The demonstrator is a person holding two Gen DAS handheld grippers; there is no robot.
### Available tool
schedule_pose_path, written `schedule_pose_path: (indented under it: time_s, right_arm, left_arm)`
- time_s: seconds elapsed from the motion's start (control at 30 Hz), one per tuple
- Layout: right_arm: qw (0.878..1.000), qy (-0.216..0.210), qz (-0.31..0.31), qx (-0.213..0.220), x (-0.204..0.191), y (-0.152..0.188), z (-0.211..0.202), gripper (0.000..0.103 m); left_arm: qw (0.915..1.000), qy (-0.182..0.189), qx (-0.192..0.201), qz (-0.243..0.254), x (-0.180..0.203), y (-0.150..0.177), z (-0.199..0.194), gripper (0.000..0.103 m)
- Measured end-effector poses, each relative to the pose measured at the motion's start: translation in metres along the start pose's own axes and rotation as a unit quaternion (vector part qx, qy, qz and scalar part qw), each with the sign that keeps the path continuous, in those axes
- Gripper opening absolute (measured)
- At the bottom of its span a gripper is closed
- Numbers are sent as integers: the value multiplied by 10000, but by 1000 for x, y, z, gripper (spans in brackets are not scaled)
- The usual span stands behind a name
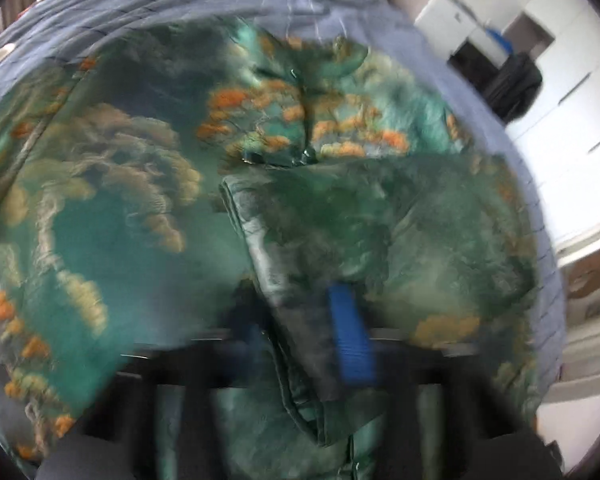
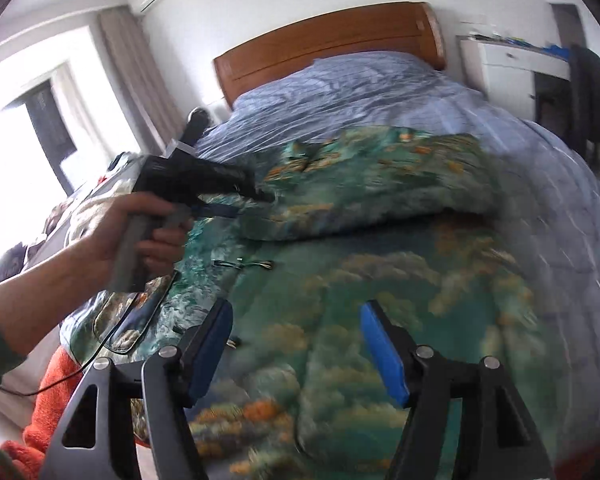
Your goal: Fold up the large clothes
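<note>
A large green garment [image 2: 340,280] with orange and tan cloud patterns lies spread on the bed; it fills the left wrist view [image 1: 120,208]. My left gripper [image 1: 300,332] is shut on a folded edge of the garment, cloth bunched between its blue pads [image 1: 352,336]. In the right wrist view the left gripper [image 2: 256,200] holds that fold lifted over the garment's middle. My right gripper [image 2: 296,344] is open and empty, its blue pads [image 2: 384,352] spread just above the garment's near part.
The bed has a blue striped cover [image 2: 360,88] and a wooden headboard [image 2: 328,44]. An orange fuzzy cloth [image 2: 48,408] lies at the bed's left edge. White cabinets [image 2: 512,68] and a dark hanging item [image 2: 592,96] stand at the right. A window [image 2: 32,128] is at left.
</note>
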State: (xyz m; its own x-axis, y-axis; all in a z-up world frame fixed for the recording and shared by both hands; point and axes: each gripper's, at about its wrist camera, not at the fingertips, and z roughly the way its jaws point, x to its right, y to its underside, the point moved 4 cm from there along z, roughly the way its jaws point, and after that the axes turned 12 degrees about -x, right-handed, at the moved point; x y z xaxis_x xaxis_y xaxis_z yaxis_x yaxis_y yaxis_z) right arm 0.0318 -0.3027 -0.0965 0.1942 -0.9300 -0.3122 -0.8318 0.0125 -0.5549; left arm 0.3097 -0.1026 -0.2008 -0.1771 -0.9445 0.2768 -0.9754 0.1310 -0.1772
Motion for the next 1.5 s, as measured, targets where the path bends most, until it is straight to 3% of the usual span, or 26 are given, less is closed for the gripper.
schedule_pose_path:
  time_s: [0.17,0.23,0.3,0.37,0.43,0.6,0.73,0.77,0.97,1.17,1.27,1.43,1.5]
  right_arm:
    - [9992,160,309,173,45,-25,-20,68]
    - [9986,360,247,312,69,-62,-24,68]
    - [9980,508,121,368,84,-98,-17,59]
    - [9970,711,-28,300,101,-143,4,49]
    - [9968,780,95,158,120,-188,36,47]
    - [9955,657,440,-513,150,-243,132,47]
    - [9817,579,981,-1525,181,-222,216,44]
    - [9827,598,932,-1486,181,-218,220,44]
    - [9864,672,659,-1345,166,-206,191,44]
    - [9883,149,326,-1480,136,-167,133,44]
    - [9816,270,458,-1833,145,-143,154,44]
    - [9849,315,768,-1519,149,-137,167,44]
    - [9870,414,778,-1342,143,-132,151,47]
  left_arm:
    - [9973,422,599,98,0,-4,-55,6]
    - [9944,530,909,70,-11,-6,-78,7]
    - [9938,315,1065,36,-25,-9,-83,7]
    - [9948,253,991,-33,-33,-11,-72,7]
    - [9961,253,834,-168,-43,-8,-52,7]
    - [9964,204,706,-432,-60,0,-19,9]
    - [9961,95,803,-364,-61,12,-15,9]
    - [9961,43,826,-315,-60,14,-15,9]
    - [9954,-57,933,-202,-59,16,-11,10]
    - [9944,-156,1031,-146,-57,10,-5,11]
    - [9937,-271,1085,-80,-56,13,-5,12]
    - [9936,-393,1061,-19,-56,13,-10,15]
    - [9932,-488,1058,13,-54,20,-20,28]
